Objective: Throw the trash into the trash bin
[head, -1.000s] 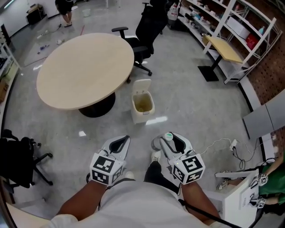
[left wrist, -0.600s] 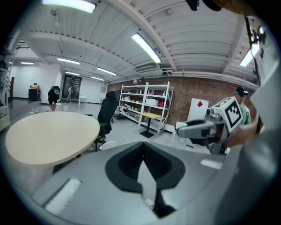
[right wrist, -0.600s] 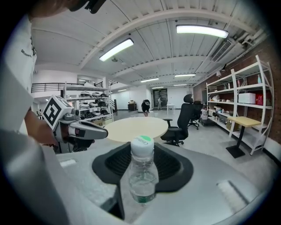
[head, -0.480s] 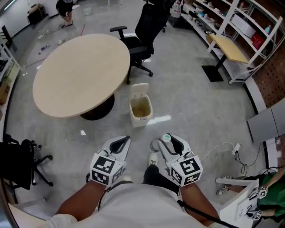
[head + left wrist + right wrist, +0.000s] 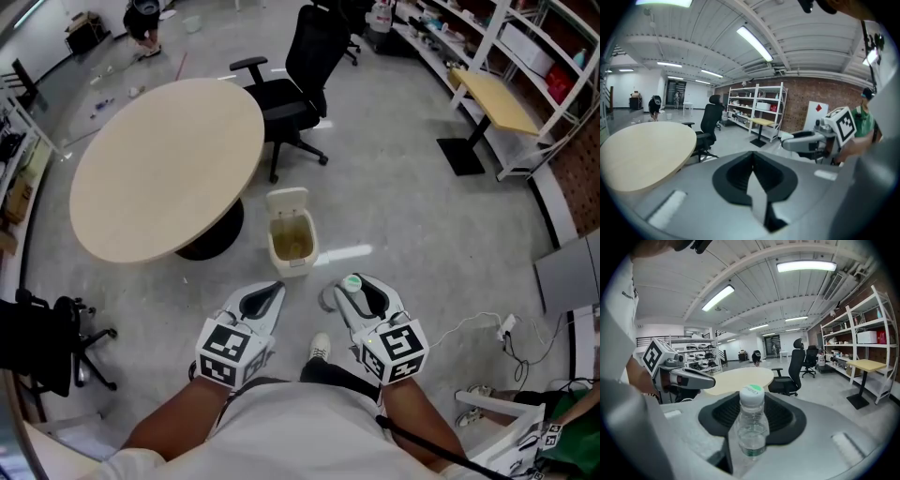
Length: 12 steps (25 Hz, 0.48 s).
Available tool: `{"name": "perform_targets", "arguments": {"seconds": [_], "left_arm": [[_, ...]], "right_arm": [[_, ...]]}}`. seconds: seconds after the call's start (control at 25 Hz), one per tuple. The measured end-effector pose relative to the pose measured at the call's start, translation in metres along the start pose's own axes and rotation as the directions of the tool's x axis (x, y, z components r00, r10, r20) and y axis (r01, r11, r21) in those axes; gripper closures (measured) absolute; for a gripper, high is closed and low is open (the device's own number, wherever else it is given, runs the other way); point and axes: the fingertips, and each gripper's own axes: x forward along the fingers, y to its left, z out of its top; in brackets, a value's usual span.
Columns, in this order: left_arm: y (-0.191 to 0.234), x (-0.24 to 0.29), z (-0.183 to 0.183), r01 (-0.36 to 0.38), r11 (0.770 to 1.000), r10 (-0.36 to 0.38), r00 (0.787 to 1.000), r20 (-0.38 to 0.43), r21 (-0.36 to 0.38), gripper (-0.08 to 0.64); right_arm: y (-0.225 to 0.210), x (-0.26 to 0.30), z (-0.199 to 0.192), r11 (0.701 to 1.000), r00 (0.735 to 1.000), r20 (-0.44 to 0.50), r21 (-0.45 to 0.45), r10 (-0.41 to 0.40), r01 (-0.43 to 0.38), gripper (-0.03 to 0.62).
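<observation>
Right hand-held gripper (image 5: pixel 352 292): gripping clear plastic bottle (image 5: pixel 751 425)
Left hand-held gripper (image 5: pixel 263 298): clenched, empty
Cream trash bin (image 5: pixel 292 266): open, just ahead

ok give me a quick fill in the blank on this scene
The right gripper is shut on a clear plastic ____ with a green-topped cap.
The left gripper is shut and holds ____.
The white trash bin stands on the floor with its lid ____.
Next to the round table stands a black office ____.
Missing words: bottle, nothing, open, chair.
</observation>
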Motion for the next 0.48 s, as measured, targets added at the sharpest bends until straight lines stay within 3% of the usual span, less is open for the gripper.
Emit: {"name": "perform_targets", "arguments": {"seconds": [0.24,0.48], "left_arm": [[0.0,0.025,0.008,-0.052,0.997,0.052,0.999,-0.009,-0.063,0.551],[0.004,0.035,0.008,-0.134,0.988,0.132,0.991,-0.037,-0.075,0.552]], "right_arm": [[-0.033,0.008,0.005,0.998,0.998,0.006,-0.011,0.06,-0.06,0.433],[-0.058,0.018,0.005,0.994,0.994,0.013,-0.011,0.111,-0.111,0.433]]}}
